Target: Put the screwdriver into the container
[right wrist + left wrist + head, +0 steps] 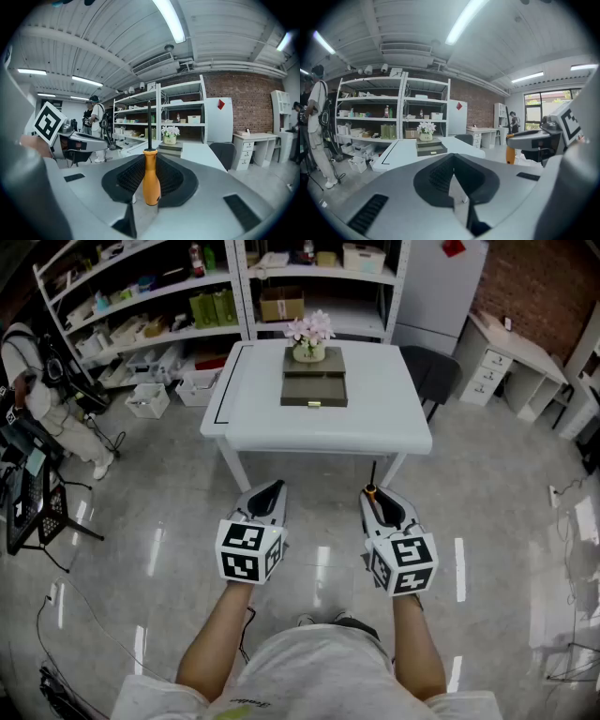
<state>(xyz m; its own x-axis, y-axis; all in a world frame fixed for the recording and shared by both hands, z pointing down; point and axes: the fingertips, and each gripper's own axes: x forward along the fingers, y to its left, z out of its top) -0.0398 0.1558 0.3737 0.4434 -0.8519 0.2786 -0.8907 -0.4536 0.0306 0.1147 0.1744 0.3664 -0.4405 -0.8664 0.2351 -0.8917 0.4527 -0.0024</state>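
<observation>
An orange-handled screwdriver (372, 486) with a black shaft stands between the jaws of my right gripper (377, 501), which is shut on the handle (151, 174); the shaft points up and forward. My left gripper (271, 490) is held beside it, shut, with nothing between its pads (440, 180). Both grippers hover over the floor just in front of the white table (384, 418). The container, a brown box with a drawer (314, 388), sits mid-table, also visible in the left gripper view (431, 149) and in the right gripper view (169, 147).
A pot of pink flowers (309, 337) stands on top of the container. A dark chair (433, 371) is at the table's right. Shelves (169, 306) line the back wall. A person (37, 399) stands at the left by a black stand (33, 507).
</observation>
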